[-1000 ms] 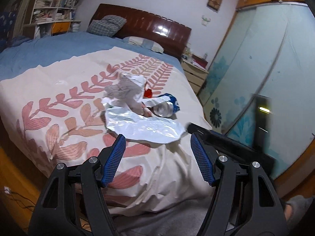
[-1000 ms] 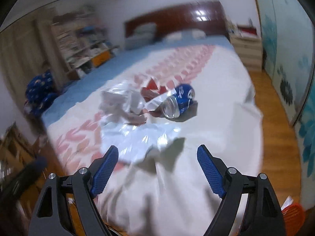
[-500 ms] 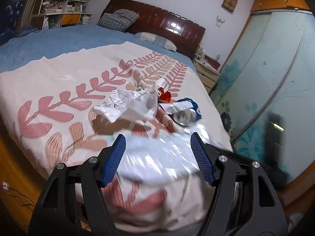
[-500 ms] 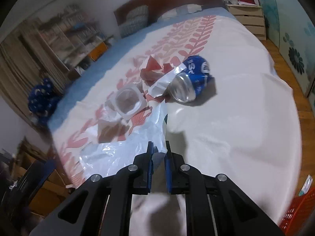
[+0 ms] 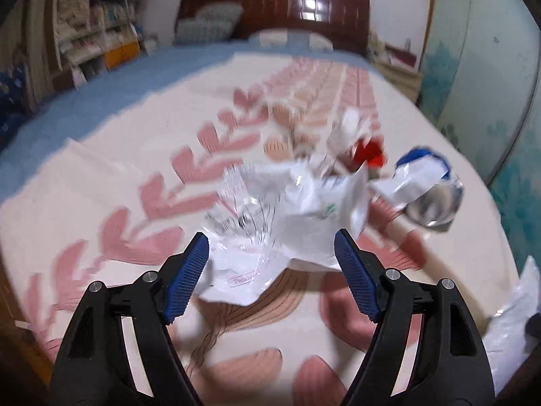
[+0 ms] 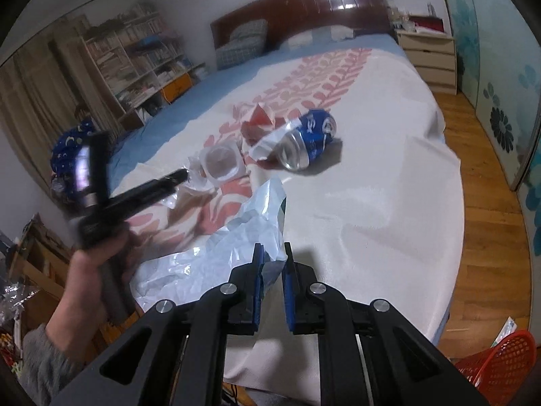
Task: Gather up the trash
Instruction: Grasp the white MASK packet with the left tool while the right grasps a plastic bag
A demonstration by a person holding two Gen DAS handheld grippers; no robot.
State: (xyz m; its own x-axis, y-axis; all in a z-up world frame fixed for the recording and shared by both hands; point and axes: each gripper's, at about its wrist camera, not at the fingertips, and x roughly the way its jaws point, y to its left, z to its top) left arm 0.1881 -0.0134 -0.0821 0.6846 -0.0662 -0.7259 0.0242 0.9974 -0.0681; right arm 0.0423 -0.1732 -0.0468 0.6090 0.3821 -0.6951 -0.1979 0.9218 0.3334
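Trash lies on the bed. My left gripper (image 5: 272, 258) is open over a crumpled clear-and-white plastic wrapper (image 5: 287, 216), its fingers on either side of the near edge. A crushed blue can (image 5: 429, 189) lies to the right, with red scraps (image 5: 370, 152) behind. My right gripper (image 6: 272, 270) is shut on the edge of a shiny white plastic bag (image 6: 233, 240) on the bed's near side. In the right wrist view the blue can (image 6: 309, 140), a clear square cup (image 6: 221, 162) and red scraps (image 6: 260, 116) lie beyond the bag. The left gripper (image 6: 179, 176) shows there over the wrapper.
The bed (image 6: 389, 203) has a white cover with pink leaves and a dark headboard (image 6: 304, 10). A red mesh basket (image 6: 497, 362) stands on the wooden floor at the lower right. A nightstand (image 6: 429, 57) stands beside the bed. Bookshelves (image 6: 135, 64) line the left wall.
My left gripper has moved forward over the bed and now brackets the crumpled wrapper. My right gripper closed on the plastic bag's edge and still holds it.
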